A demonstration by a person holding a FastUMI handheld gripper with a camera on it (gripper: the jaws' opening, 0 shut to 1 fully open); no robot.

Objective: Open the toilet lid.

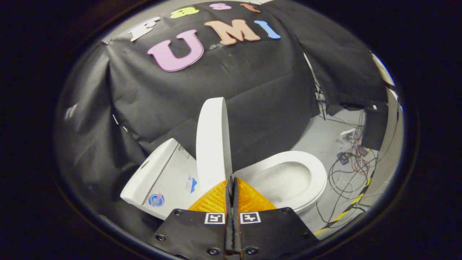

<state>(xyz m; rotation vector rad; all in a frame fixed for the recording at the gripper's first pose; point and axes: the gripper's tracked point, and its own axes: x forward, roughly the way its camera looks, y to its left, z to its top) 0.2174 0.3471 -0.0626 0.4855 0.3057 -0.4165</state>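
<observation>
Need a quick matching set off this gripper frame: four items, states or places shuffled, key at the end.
Items:
1. toilet lid
2. toilet bowl
3. tank
4. gripper

States or places:
A. fingers together, nothing between them
B. uncovered, inside showing
C. raised, standing edge-on just beyond the fingertips
D. behind the lid, stickers on it

Pairs: 1-C, 2-B, 3-D, 4-A
</observation>
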